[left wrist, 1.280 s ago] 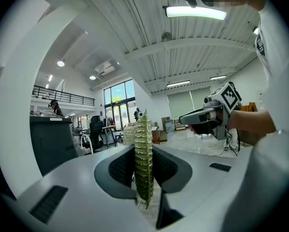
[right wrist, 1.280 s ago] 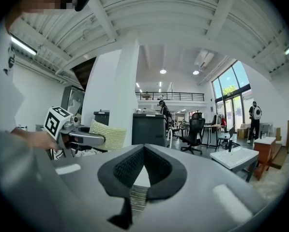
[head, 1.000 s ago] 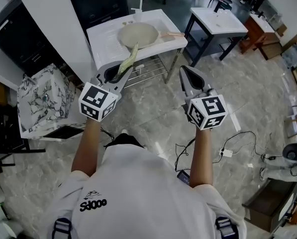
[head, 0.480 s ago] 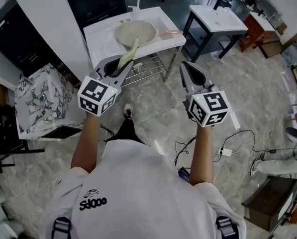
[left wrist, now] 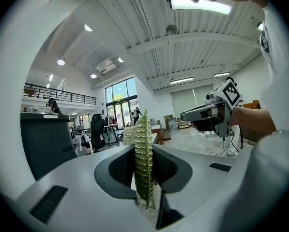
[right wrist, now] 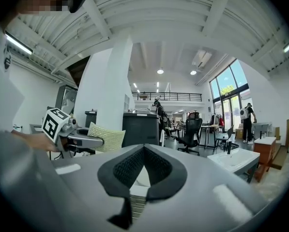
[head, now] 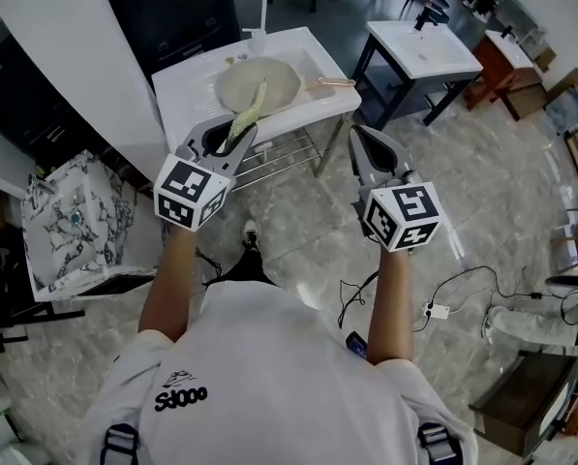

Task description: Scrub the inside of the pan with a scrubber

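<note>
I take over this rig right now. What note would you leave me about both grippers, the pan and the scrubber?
Left gripper: shut on the scrubber, which sticks out past the jaws.
Right gripper: shut, nothing in it.
Pan: on the white sink ahead, handle to the right. Both grippers are in the air, short of it.
Done: scrubber is in hand.
Left: reach the pan and scrub its inside; no scrubbing has started yet.

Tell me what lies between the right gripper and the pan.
Head view: between the right gripper and the pan show only the pan's own handle, the white sink stand's front rim and marble floor.
</note>
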The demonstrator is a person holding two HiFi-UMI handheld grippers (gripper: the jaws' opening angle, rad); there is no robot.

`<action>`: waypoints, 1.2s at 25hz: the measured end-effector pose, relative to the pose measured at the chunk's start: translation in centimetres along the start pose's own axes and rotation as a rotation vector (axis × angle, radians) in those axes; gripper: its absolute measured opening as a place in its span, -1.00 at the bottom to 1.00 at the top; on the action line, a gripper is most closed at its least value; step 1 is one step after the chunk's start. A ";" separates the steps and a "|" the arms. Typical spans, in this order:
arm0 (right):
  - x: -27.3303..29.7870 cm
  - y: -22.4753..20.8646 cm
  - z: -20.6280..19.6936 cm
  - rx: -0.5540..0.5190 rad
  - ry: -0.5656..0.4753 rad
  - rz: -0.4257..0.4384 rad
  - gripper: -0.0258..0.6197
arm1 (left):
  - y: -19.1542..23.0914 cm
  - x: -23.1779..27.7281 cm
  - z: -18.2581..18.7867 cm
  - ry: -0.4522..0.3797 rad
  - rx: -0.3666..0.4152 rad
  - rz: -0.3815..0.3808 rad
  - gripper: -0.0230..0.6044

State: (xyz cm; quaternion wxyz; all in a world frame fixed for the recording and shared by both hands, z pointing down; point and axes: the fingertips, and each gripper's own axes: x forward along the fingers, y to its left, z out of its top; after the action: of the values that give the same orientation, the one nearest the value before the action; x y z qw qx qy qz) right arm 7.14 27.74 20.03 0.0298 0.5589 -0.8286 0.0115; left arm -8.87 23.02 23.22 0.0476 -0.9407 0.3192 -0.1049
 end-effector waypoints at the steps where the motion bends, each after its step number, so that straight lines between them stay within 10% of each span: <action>1: 0.8 -0.5 0.0 0.002 0.000 -0.003 -0.90 | 0.8 0.7 -0.1 0.001 -0.001 0.000 -0.70; 30: 18.0 -8.1 -1.2 0.038 0.085 -0.035 -0.89 | 15.2 13.8 -1.9 0.035 -0.042 -0.048 -0.70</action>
State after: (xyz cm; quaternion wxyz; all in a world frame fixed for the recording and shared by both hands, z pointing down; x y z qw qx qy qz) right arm 7.99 8.05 22.25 0.0544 0.5729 -0.8163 0.0505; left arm -7.63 2.49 25.03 0.0199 -0.9468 0.2996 -0.1158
